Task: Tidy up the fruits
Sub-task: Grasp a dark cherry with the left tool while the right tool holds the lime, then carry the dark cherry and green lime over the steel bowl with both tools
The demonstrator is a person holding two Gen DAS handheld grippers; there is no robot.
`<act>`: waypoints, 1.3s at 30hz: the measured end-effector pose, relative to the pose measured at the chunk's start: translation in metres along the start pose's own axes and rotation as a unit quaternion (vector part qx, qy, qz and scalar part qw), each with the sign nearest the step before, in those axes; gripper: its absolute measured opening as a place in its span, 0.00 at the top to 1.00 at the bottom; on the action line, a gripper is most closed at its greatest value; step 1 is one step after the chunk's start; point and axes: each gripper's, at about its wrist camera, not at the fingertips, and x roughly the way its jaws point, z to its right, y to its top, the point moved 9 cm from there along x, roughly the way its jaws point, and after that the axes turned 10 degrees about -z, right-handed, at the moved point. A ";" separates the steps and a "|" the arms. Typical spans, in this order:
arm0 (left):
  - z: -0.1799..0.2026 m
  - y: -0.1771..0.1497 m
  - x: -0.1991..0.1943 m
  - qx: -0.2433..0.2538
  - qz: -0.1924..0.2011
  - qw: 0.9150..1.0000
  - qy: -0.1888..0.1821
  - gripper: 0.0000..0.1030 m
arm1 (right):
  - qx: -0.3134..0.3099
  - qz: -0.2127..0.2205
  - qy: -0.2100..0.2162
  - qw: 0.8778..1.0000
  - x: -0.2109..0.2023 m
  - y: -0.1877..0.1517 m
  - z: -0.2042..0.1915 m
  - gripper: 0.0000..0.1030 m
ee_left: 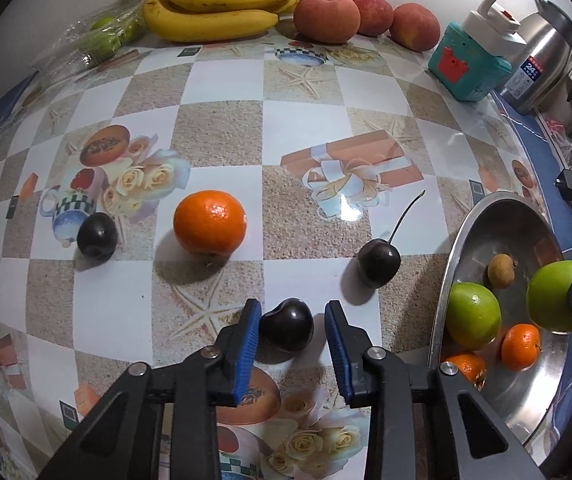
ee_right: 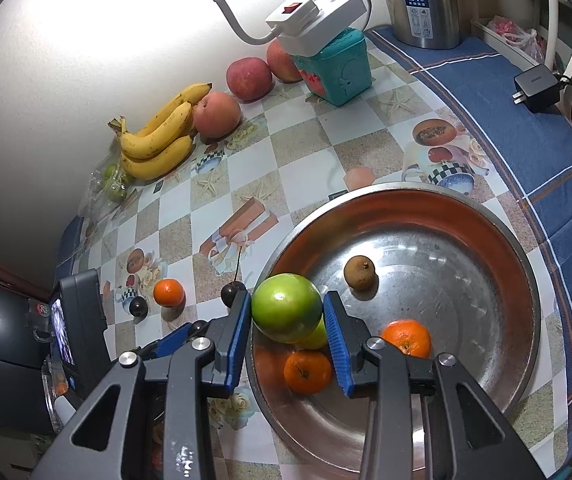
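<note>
A dark cherry (ee_left: 286,328) lies on the patterned tablecloth between the blue pads of my left gripper (ee_left: 292,304). The left pad touches it and a small gap shows at the right pad, so the gripper is open. Further out lie a stemmed cherry (ee_left: 378,264), a tangerine (ee_left: 209,222) and another dark cherry (ee_left: 96,236). My right gripper (ee_right: 286,296) is shut on a green apple (ee_right: 286,308), held over the near-left side of the steel bowl (ee_right: 518,264). The bowl holds a second green apple (ee_left: 473,316), two tangerines (ee_right: 308,372) and a small brown fruit (ee_right: 360,272).
Against the far wall sit bananas (ee_left: 222,4), three peaches (ee_left: 326,16) and a bag of green fruit (ee_left: 102,36). A teal box (ee_left: 466,64) carries a white power strip, with a steel flask (ee_left: 546,60) beside it. A black charger (ee_right: 536,88) lies on the blue cloth.
</note>
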 end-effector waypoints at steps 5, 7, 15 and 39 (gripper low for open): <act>-0.002 -0.002 -0.001 -0.001 -0.001 1.000 0.005 0.70 | 0.004 -0.001 0.002 1.000 0.000 0.000 0.002 0.63; -0.002 -0.002 -0.001 -0.004 -0.001 1.000 0.005 0.70 | 0.006 -0.001 0.003 1.000 0.000 0.000 0.003 0.63; -0.006 -0.005 -0.006 -0.015 -0.001 1.000 -0.005 0.72 | 0.009 0.000 0.004 1.000 -0.001 0.000 0.005 0.63; 0.038 -0.006 -0.068 0.023 0.064 0.996 -0.062 0.73 | 0.052 0.013 -0.002 0.999 -0.012 0.006 0.039 0.63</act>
